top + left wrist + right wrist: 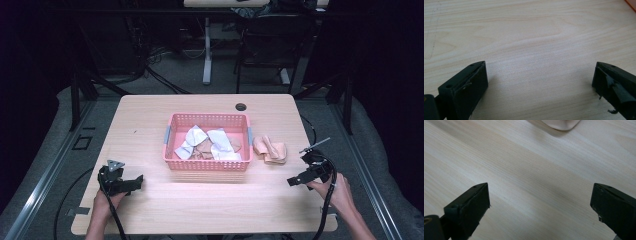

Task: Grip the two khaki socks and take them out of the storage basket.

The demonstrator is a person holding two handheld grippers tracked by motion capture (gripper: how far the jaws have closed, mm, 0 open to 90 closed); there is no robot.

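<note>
High view: a pale wooden tabletop [150,210] carries a pink basket [207,164] near its centre, its walls perforated and a grey clip on each short side. Inside the basket lie crumpled cloths — white pieces [220,142] over beige ones. Just beside the basket's right wall, on the bare wood, rests a folded beige cloth [270,149], apart from the basket and not touching it.

The left gripper [131,184] sits low at the near left of the tabletop, held by the person's left hand [102,202]; a grey three-cornered plate tops it and a black cable trails back toward the table edge. It lies well apart from the basket's near left corner. The right gripper [296,180] is held at the near right by the right hand [340,192], its cable looping down past the wrist; it is near the folded beige cloth, on the person's side of it, with open wood between.

Left gripper view: the two black fingers [464,90] stand wide apart with nothing between them but wood grain; an orange-pink corner of the basket shows at the upper right edge.

Right gripper view: the fingers [467,211] are likewise spread wide and hold nothing — the rounded edge of the beige cloth [560,123] lies ahead at the top of the frame, clear of both fingers.
</note>
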